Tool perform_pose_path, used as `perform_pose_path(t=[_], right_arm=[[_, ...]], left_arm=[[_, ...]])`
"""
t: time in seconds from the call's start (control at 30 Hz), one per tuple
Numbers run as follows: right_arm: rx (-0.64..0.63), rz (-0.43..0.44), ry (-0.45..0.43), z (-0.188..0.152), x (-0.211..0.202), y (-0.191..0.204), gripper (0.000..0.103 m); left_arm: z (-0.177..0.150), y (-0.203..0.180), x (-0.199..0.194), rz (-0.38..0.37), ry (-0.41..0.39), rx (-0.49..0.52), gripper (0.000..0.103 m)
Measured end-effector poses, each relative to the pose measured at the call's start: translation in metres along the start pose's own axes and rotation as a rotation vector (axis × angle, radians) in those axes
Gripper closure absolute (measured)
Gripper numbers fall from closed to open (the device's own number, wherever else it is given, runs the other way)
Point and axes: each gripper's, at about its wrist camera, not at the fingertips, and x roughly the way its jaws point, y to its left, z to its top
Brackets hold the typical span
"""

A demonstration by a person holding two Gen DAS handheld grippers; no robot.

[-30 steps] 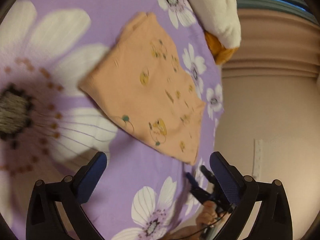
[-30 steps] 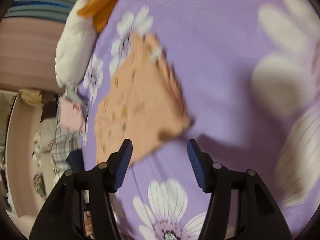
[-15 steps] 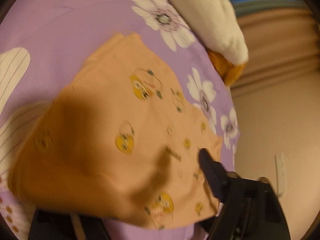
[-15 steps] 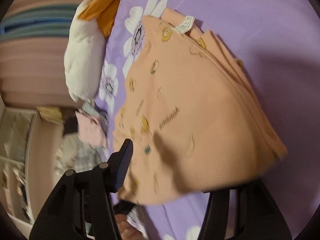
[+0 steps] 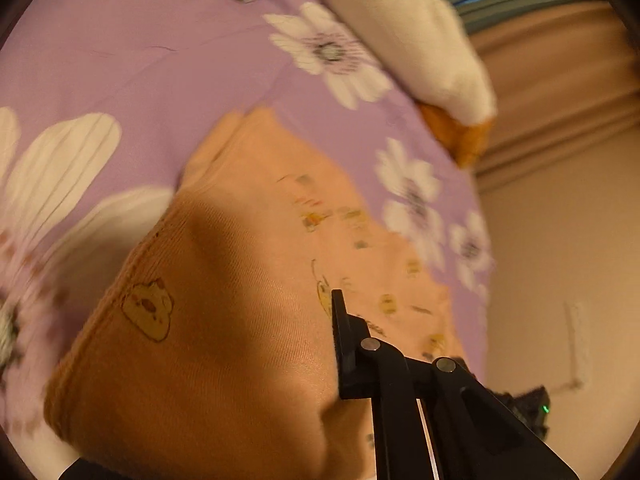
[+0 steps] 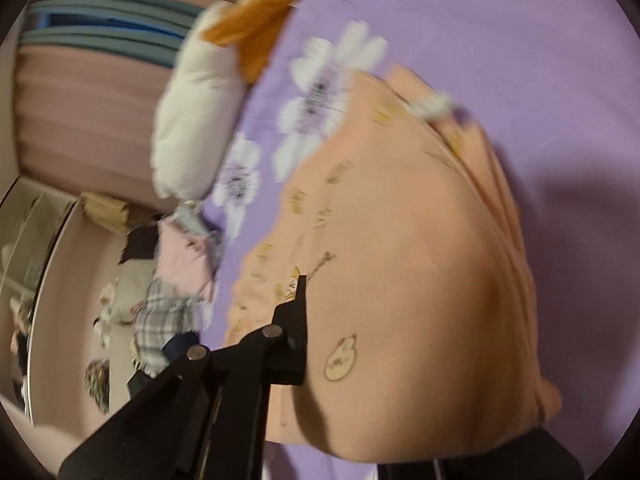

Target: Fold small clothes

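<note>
A lilac bedsheet printed with large white flowers (image 5: 120,52) covers the work surface, with beige walls and pleated curtains beyond it. A white plush toy with an orange tip (image 5: 404,36) lies at the sheet's far edge; a loose pile of pink and checked garments (image 6: 176,272) sits near the same edge in the right wrist view.

The small peach knit garment with yellow cartoon prints (image 5: 240,280) lies folded in layers on the sheet, its near edge raised toward both cameras. A white label (image 6: 432,106) shows at its far end.

The left gripper (image 5: 334,344) is closing, jaws narrow, with the garment's near edge pinched between them; only one black finger is visible, the cloth covering the other. The right gripper (image 6: 306,332) is likewise closing on the garment's edge, cloth draped over its far finger.
</note>
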Motion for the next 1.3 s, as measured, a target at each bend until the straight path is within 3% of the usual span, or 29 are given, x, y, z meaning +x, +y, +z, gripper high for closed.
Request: perform_pose_path(t=[0.1, 0.23, 0.37, 0.4, 0.47, 0.6, 0.7, 0.97, 1.17, 1.3], right_arm=[[-0.067, 0.017, 0.018, -0.021, -0.037, 0.004, 0.094], [-0.038, -0.022, 0.070, -0.063, -0.063, -0.024, 0.094], [-0.041, -0.094, 0.027, -0.087, -0.073, -0.051, 0.093], [-0.047, -0.117, -0.003, -0.092, -0.078, -0.059, 0.094], [-0.054, -0.109, -0.046, -0.095, -0.090, -0.068, 0.094], [-0.058, -0.153, -0.066, -0.093, -0.103, -0.071, 0.094], [-0.066, -0.185, -0.086, -0.094, -0.110, -0.071, 0.094], [-0.080, -0.269, -0.148, -0.095, -0.133, -0.075, 0.092], [-0.062, -0.252, -0.149, -0.096, -0.139, -0.085, 0.094], [-0.084, -0.278, -0.145, -0.097, -0.136, -0.083, 0.094]], left_arm=[[-0.029, 0.001, -0.033, -0.029, -0.004, 0.060, 0.094], [-0.073, 0.016, -0.045, 0.055, 0.023, 0.141, 0.093], [-0.093, 0.054, -0.033, 0.015, 0.013, 0.065, 0.088], [-0.093, 0.059, -0.036, -0.031, 0.005, 0.069, 0.088], [-0.091, 0.061, -0.043, -0.035, 0.017, 0.094, 0.088], [-0.100, 0.064, -0.058, 0.019, -0.059, 0.135, 0.088], [-0.103, 0.065, -0.064, 0.050, -0.072, 0.159, 0.088], [-0.100, 0.082, -0.081, 0.044, -0.066, 0.073, 0.088], [-0.104, 0.077, -0.085, 0.096, -0.078, 0.093, 0.088], [-0.103, 0.081, -0.084, 0.085, -0.071, 0.074, 0.088]])
